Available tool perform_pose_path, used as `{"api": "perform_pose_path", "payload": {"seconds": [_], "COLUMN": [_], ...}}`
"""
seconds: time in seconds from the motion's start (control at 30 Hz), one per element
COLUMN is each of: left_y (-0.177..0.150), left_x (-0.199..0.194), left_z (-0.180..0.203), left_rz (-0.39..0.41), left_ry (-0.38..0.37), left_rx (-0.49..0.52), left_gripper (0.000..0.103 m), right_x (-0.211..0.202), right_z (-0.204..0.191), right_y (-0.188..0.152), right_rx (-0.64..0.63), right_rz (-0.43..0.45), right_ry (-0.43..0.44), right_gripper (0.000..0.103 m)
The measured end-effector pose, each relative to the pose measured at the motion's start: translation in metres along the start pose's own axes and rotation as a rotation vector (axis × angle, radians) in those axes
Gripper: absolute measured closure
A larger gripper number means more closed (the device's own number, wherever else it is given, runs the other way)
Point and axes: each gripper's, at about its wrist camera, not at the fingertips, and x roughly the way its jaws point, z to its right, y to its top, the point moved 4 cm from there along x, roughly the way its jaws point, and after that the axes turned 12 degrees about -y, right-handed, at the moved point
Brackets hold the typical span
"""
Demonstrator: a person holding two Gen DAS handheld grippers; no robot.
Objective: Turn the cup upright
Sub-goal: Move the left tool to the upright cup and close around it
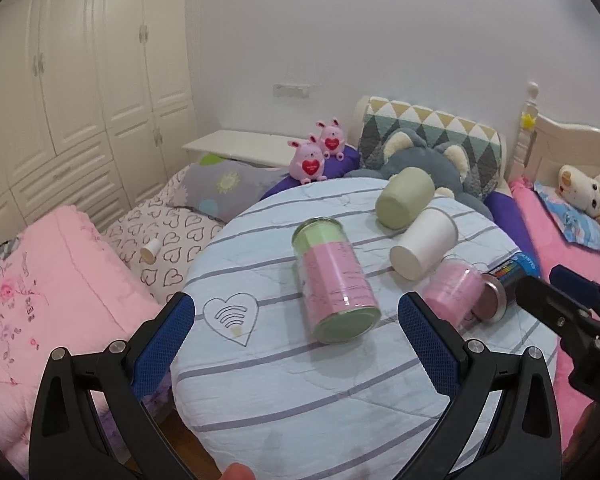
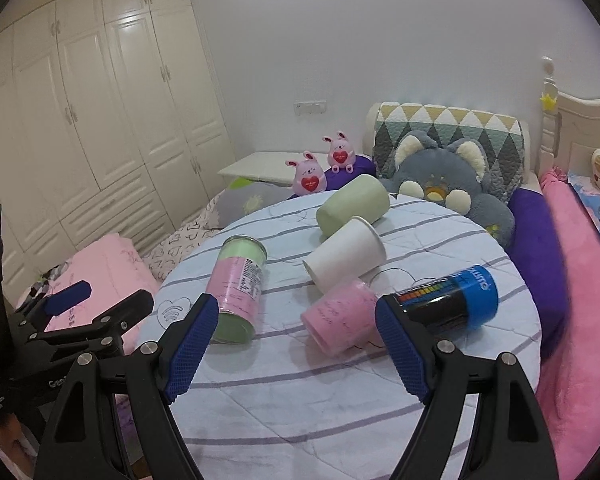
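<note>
Left tool [image 1: 296,316] spread wide, right tool [image 2: 296,322] likewise, five cups toppled mid-table [image 1: 300,400]

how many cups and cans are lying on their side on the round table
5, all lying down: tall pink-green cup at left, sage green cup at the back, white paper cup in the middle, small pink cup nearest, blue-black can at right. None looks hidden.

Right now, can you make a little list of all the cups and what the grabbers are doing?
table: round, striped cloth
tall cup: on side
green cup: on side
white cup: on side
pink cup: on side
blue can: on side
upright cups: none
left gripper: open, empty
right gripper: open, empty
</note>
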Motion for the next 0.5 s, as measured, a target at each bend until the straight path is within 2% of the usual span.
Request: {"api": "perform_pose_path", "payload": {"seconds": [0.3,0.5], "left_y": [0.009,0.014], "left_x": [0.005,0.024], "left_z": [0.021,0.028], "left_rz": [0.011,-0.016], "left_ry": [0.003,-0.008], "left_rx": [0.026,0.020], "left_gripper": [0.000,0.000], "right_x": [0.000,0.004], "right_z": [0.025,0.034], "right_y": [0.000,0.002], "right_rx": [0.027,0.028], "right_rz": [0.020,0.029], "right_ry": [-0.001,0.000], "right_gripper": [0.021,0.021]}}
